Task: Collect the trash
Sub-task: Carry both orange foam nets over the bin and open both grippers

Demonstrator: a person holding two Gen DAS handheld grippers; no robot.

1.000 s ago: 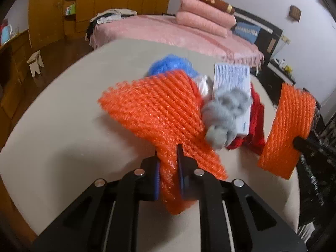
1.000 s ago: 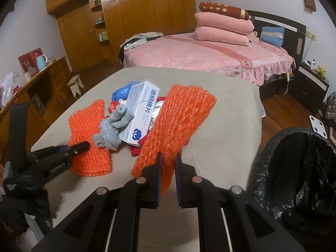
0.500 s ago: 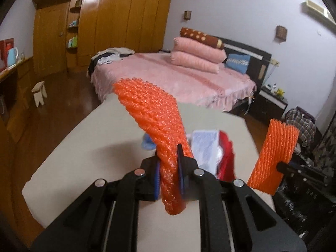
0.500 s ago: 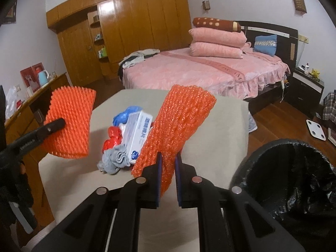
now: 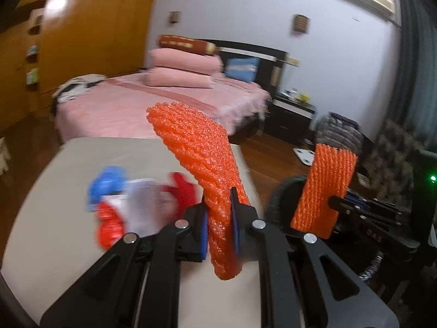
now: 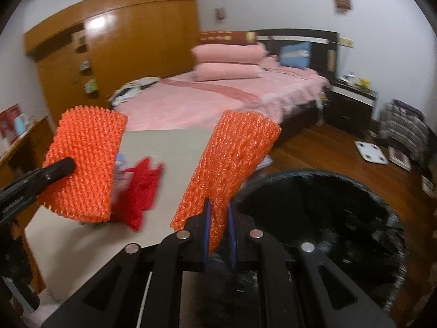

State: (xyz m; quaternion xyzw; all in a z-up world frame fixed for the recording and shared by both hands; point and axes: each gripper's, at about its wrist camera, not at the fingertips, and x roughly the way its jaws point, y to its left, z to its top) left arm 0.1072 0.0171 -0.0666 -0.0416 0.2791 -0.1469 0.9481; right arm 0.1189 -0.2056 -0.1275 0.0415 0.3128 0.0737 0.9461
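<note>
The left gripper [image 5: 220, 227] is pinching a piece of orange foam net [image 5: 202, 164]. The net stands up out of the jaws and leans toward 11 o'clock, so its long side runs up and away from the gripper. A short end hangs below the jaws.

The right gripper [image 6: 218, 232] is pinching a second orange net [image 6: 232, 161]. This one points up toward 1 o'clock. Both pieces are up in the air and touch nothing but the pads that squeeze them.

In the right wrist view, the black trash bin [image 6: 355, 218] with its dark bag sits at about 4 o'clock from the right gripper, very near, just beside the table [image 6: 169, 147] edge. The net it holds is nearly over the rim. So the right hand looks closer to the bin, and I think it should drop first.

In the left wrist view, the right gripper's net [image 5: 323, 188] shows at 3 o'clock. A dark round edge sits low behind it, likely the bin, but it is too hidden to be sure. The left hand would need to go that way.

More trash [image 5: 136, 202] waits on the table: red, blue and white things, all blurry, at about 9 o'clock from the left gripper.
</note>
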